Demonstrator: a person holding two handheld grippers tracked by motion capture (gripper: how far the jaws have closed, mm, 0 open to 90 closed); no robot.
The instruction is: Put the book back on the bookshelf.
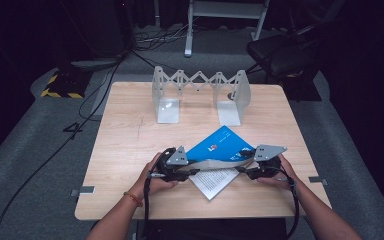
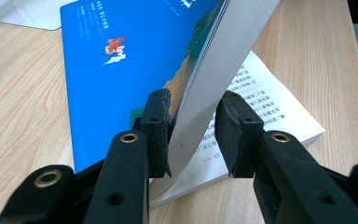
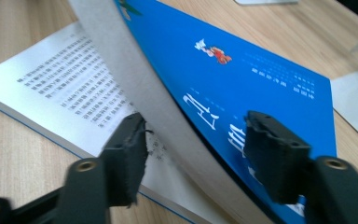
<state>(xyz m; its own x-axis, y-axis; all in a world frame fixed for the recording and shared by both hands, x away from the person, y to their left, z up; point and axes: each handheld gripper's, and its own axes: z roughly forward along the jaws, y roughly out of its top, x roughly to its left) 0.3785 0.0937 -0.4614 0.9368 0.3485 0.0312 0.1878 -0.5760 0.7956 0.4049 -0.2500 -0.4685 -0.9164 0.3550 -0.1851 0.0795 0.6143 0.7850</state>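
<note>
Now the book (image 1: 219,160) lies low centre of the high view on the table (image 1: 130,145), half open, blue cover and a thick block of pages raised. My left gripper (image 2: 192,126) stands narrow around that block's lower edge: one pad presses the cover side, the other looks just clear. My right gripper (image 3: 193,149) straddles the same block, jaws part-way and loose, nothing pinched. I judge both ends are taken so the block turns evenly. Bookend rack (image 1: 200,92) sits well apart, upper centre; bare wood all around.
</note>
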